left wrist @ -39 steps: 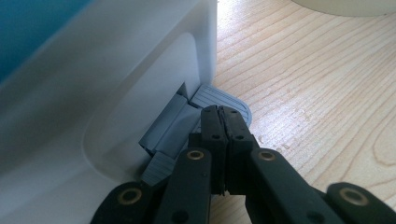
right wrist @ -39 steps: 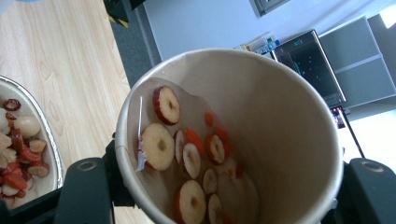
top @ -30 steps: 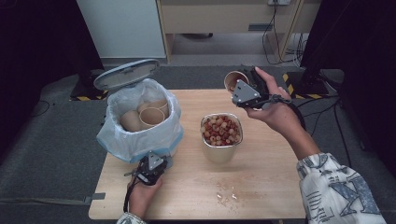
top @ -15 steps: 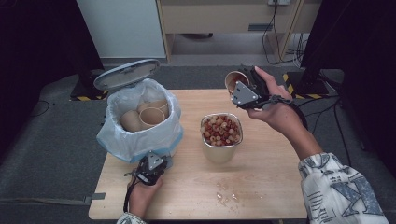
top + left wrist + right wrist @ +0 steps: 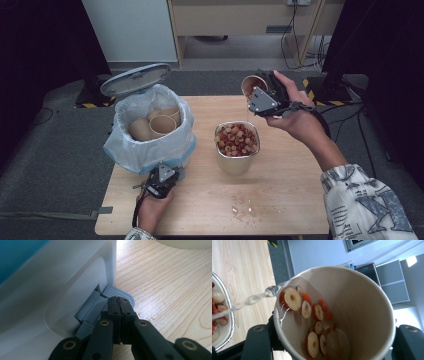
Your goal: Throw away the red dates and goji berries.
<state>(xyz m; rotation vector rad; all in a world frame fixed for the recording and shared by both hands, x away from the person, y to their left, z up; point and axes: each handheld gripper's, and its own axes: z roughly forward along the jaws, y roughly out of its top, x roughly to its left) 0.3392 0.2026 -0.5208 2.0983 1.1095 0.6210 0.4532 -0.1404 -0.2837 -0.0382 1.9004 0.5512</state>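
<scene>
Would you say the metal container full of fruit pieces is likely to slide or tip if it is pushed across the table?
The metal container is heaped to the rim, so it probably feels heavy and resists sliding. It looks about as tall as it is wide, so a high push might tip it. Liquid streaming in from the paper cup could slosh out.

The surface [image 5: 295, 200] is pale wood with a fine grain. At left a white bin [image 5: 150, 150] has a grey lid [image 5: 135, 80] and a grey pedal [image 5: 117, 293]. The tan paper cup [image 5: 352, 315] holds red-rimmed cream slices (some small orange bits too). The sleeve [image 5: 367, 205] is white with a grey print.
</scene>
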